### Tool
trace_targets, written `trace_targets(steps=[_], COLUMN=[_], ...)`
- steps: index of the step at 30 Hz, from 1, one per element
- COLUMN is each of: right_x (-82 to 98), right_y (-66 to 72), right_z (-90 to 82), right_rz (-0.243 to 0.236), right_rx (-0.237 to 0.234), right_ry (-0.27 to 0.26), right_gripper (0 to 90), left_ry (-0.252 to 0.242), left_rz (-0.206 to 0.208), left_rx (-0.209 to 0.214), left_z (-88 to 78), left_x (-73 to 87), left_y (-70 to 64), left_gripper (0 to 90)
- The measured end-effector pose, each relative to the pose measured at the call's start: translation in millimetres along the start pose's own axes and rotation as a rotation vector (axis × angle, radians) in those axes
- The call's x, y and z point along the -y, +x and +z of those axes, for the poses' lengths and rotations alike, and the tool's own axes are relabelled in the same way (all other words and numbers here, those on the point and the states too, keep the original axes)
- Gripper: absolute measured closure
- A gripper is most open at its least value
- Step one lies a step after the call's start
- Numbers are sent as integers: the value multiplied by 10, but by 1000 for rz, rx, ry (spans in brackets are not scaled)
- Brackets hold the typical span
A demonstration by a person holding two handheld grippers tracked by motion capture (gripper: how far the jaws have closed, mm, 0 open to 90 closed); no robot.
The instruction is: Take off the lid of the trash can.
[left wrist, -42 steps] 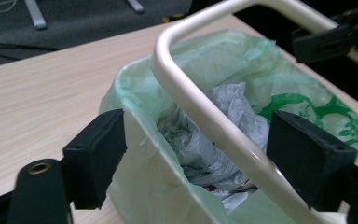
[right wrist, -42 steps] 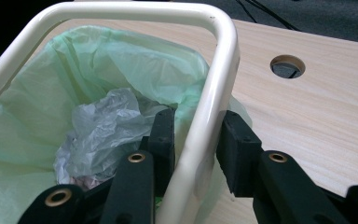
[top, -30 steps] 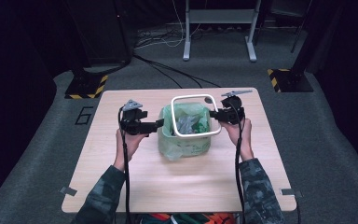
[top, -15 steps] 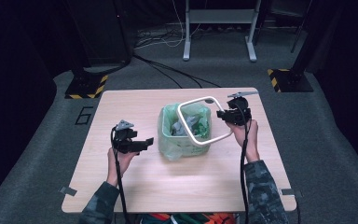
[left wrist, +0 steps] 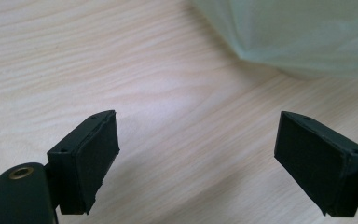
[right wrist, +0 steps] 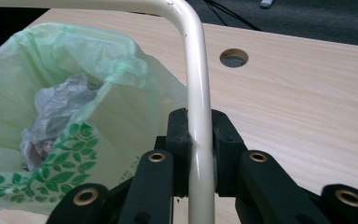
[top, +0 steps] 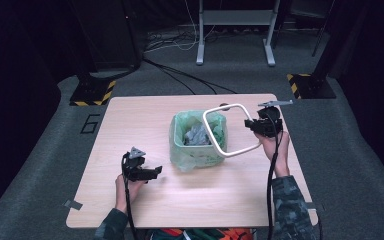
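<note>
A small bin lined with a pale green bag (top: 195, 150) stands mid-table, with crumpled grey waste (top: 197, 134) inside. A white rounded-rectangle frame (top: 215, 135) hangs tilted above the bin's right side. My right gripper (top: 254, 125) is shut on the frame's right bar. In the right gripper view the bar (right wrist: 196, 93) runs up between the pads of that gripper (right wrist: 200, 119), whose jaws have just been closing on it. My left gripper (top: 155, 171) hovers low over the table's near left, open and empty. The left gripper view shows my left gripper (left wrist: 200, 149) with bare wood between its jaws and the bag (left wrist: 307, 37) beyond.
The wooden table (top: 130, 120) has a round cable hole (right wrist: 233, 57) behind the bin. On the dark floor past the far edge stand a metal stand (top: 235, 30), cables and yellow-black striped feet (top: 92, 95).
Both grippers held the frame over the bin a second ago. The left one let go and dropped down and left to the near table. The right one carried the frame rightward, tilting it.
</note>
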State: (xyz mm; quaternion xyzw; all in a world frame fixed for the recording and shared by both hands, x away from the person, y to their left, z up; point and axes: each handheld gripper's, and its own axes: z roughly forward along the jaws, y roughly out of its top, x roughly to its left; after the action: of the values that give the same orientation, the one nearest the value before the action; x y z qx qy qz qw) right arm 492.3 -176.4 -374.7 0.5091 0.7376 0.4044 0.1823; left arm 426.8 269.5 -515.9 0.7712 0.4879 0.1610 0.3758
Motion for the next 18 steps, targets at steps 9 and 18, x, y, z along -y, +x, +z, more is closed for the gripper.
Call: trace_targets(steps=[9, 18], right_x=[115, 254], right_y=[-170, -343], right_z=[-93, -159], right_rz=[30, 66], right_rx=[31, 65], right_ry=[-15, -19], right_gripper=[800, 800], left_ry=[-14, 11], left_rz=[25, 77], left_rx=[-35, -86], left_z=[74, 103], left_x=[97, 85], left_y=[-14, -69], left_gripper=[136, 136])
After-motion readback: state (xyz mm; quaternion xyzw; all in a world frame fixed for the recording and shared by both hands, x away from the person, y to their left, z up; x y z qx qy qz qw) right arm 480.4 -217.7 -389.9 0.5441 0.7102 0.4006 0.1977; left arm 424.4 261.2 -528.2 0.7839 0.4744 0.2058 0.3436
